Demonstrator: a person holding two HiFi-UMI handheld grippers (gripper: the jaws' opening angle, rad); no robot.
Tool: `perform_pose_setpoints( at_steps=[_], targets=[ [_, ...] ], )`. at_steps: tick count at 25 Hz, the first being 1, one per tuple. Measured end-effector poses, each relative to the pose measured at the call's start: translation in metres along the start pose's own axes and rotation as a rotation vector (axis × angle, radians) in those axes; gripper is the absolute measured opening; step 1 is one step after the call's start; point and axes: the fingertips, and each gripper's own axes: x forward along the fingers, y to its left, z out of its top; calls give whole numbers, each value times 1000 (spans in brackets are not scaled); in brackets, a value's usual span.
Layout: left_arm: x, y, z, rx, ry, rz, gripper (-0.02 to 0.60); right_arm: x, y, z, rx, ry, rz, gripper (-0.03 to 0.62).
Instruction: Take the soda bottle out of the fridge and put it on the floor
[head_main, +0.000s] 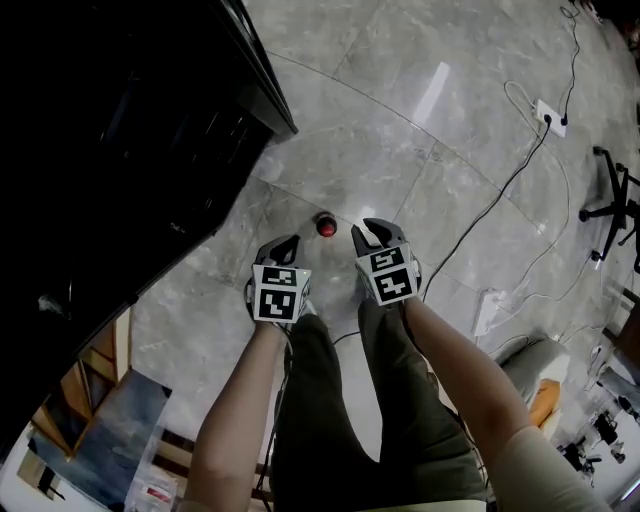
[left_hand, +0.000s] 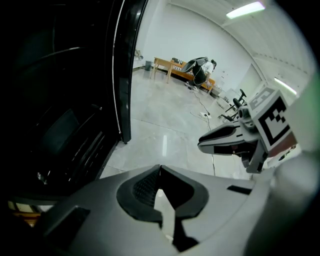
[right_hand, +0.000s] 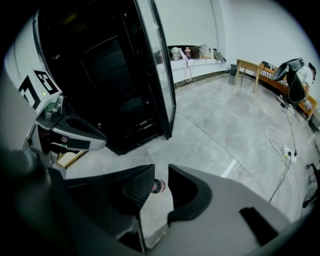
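A person is standing on a grey tiled floor (head_main: 400, 130), holding 2 grippers above a soda bottle (head_main: 326, 225). The bottle is sitting on the floor with its red cap facing up, near the corner of the black fridge (head_main: 120, 150) that is filling the left of the head view. From above, the bottle is showing between the tips of the 2 grippers and touching neither.

The left gripper (head_main: 284, 246) is pointing steeply down with its jaws together, tips meeting and nothing between them. The right gripper (head_main: 372, 236) is hanging just beside it with its jaws a narrow gap apart and clamping nothing. In the right gripper view the bottle is showing through that gap, down on the floor and clear of the pads.

A white power strip (head_main: 551, 117) with a dark cable is lying well off to the right, near an office chair (head_main: 612, 205).
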Motion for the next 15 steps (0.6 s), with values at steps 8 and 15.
perform_pose_setpoints(
  at_steps=[8,15],
  targets=[
    [-96,-11,48,-21,-99,6,8,-92,21,39,56,-54,-11,30],
    [-177,-21,70,-20,-123,37,7,-180,49,69,65,-81,-4,17]
  ],
)
